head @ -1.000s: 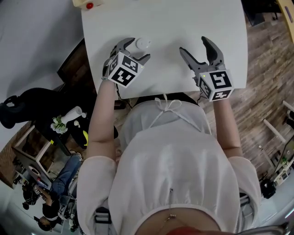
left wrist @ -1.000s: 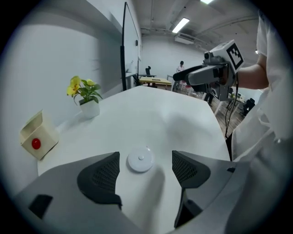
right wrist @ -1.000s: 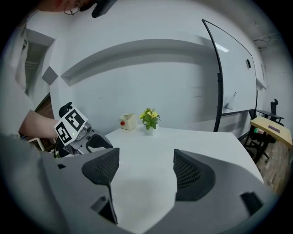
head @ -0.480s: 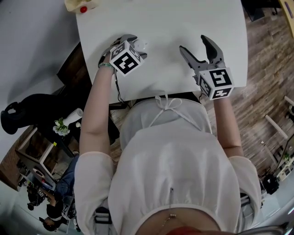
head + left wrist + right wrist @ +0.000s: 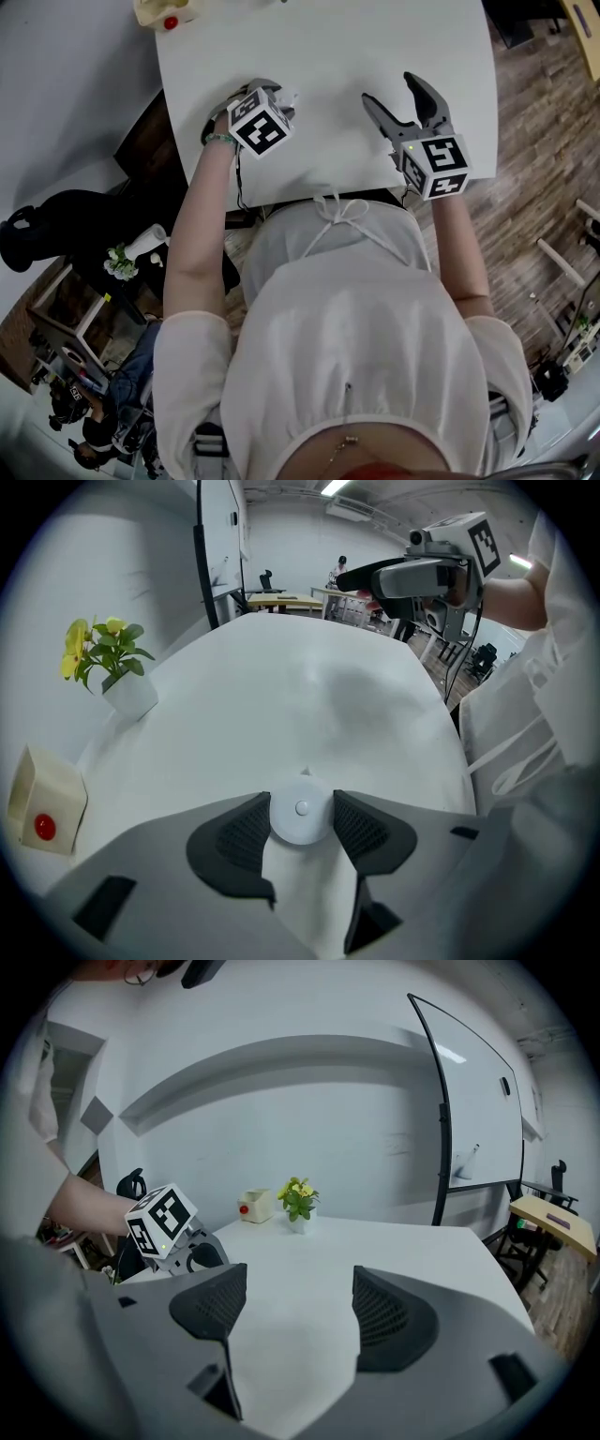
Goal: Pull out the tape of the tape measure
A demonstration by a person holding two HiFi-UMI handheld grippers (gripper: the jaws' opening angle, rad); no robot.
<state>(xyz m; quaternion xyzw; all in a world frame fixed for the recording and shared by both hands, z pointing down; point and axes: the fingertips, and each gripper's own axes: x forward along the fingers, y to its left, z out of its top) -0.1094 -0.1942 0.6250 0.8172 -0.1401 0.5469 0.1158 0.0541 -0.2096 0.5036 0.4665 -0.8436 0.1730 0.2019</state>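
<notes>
The tape measure (image 5: pixel 300 808) is a small round white disc with a centre button, lying on the white table (image 5: pixel 328 37) near its left front. My left gripper (image 5: pixel 301 803) is closing on it, and both dark pads touch the disc's sides. In the head view the left gripper (image 5: pixel 272 94) covers most of the tape measure (image 5: pixel 288 96). No tape is drawn out that I can see. My right gripper (image 5: pixel 388 87) hovers open over the table's right front, with nothing between the jaws of the right gripper (image 5: pixel 298 1279).
A cream box with a red button (image 5: pixel 167 11) sits at the table's far left corner, beside a small pot of yellow flowers (image 5: pixel 108 663). A whiteboard on a stand (image 5: pixel 469 1101) is past the table's far end. The front table edge runs just before the person's body.
The left gripper has moved forward over the tape measure and its jaws have come in around the disc. The right gripper has barely shifted.
</notes>
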